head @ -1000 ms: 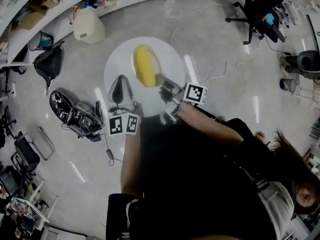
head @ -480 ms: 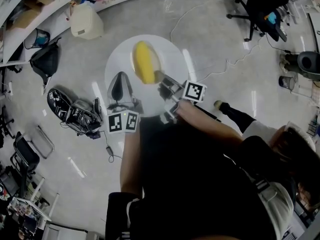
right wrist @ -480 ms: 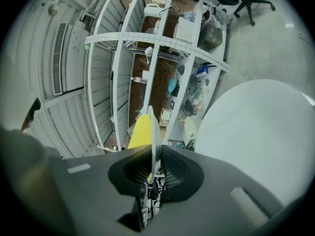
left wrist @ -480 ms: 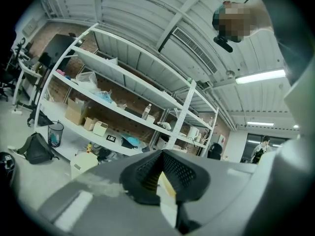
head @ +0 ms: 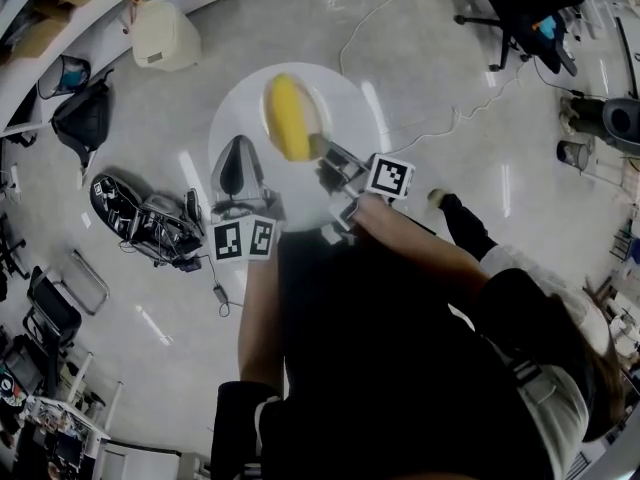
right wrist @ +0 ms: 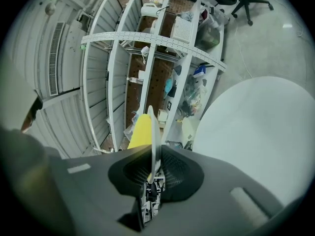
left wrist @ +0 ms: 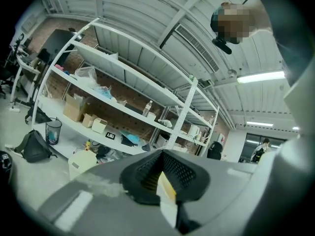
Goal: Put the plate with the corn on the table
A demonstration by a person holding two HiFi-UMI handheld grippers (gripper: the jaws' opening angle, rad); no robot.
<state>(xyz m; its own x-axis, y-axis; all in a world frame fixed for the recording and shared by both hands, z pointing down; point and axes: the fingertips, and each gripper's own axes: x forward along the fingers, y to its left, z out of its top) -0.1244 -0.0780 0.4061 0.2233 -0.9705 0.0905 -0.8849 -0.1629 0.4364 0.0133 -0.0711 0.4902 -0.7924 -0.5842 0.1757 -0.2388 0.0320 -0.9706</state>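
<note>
- Since a second ago, the corn (head: 290, 116) and both grippers sit a little higher in the head view. The corn lies nearer the far edge of the round white table (head: 352, 108), and another person's leg (head: 462, 223) has come in at the right.
- The left gripper (head: 238, 166) is closed on the plate (right wrist: 151, 124). Its own view shows a white edge with a yellow patch pinched between the dark pads.
- The right gripper (head: 325, 158) is clamped on the opposite side of the plate. In its view the plate stands edge-on between the pads, with the yellow corn right against one face.
- The plate is held between the two grippers over the table. Seen from the head, white plate on white table blurs its outline, so I cannot tell whether it touches.
- Around the table on the floor (head: 450, 78) lie a black bag (head: 85, 118) and a cream container (head: 160, 33), with an office chair (head: 520, 8) further off.
- White shelving (left wrist: 123, 87) stacked with boxes stands beyond.
</note>
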